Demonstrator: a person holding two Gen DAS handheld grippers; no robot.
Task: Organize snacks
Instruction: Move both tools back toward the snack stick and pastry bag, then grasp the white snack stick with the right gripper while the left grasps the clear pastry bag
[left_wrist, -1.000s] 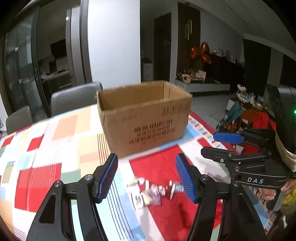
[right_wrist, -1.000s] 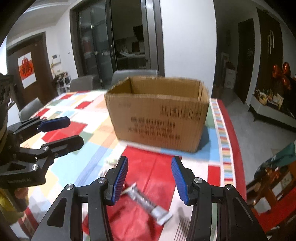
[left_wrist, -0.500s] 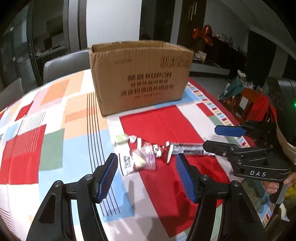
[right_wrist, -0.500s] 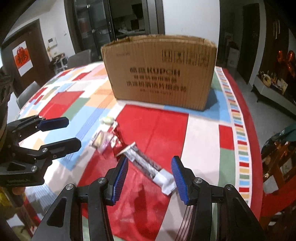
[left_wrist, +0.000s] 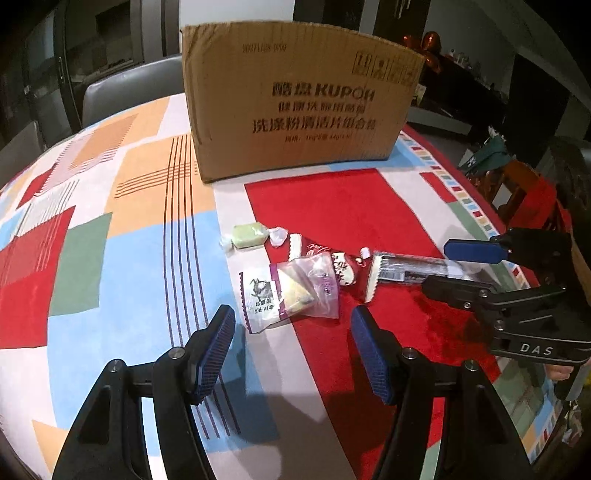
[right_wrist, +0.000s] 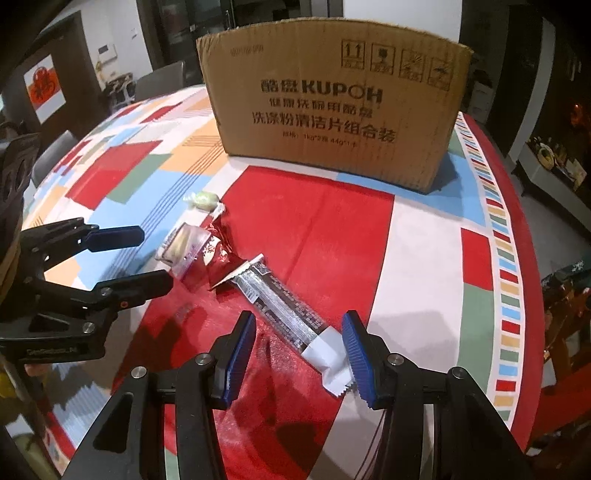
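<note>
Several small snacks lie in a row on the patchwork tablecloth: a green wrapped candy (left_wrist: 249, 236), a clear bag with a cake (left_wrist: 291, 292), a red packet (left_wrist: 325, 254) and a long silver bar (right_wrist: 291, 314). A brown cardboard box (left_wrist: 295, 99) stands behind them. My left gripper (left_wrist: 293, 350) is open and empty, just short of the clear bag. My right gripper (right_wrist: 299, 356) is open with the near end of the silver bar between its jaws, not pinched. The green candy (right_wrist: 203, 199) and the box (right_wrist: 332, 103) also show in the right wrist view.
The round table's edge (right_wrist: 532, 258) curves away on the right, with a striped border. Grey chairs (left_wrist: 129, 88) stand behind the table on the left. Each gripper shows in the other's view, the right one (left_wrist: 476, 269) and the left one (right_wrist: 122, 258).
Both grippers have dropped lower and closer to the snacks. The box now looms higher, its open top out of sight. Both stay open.
</note>
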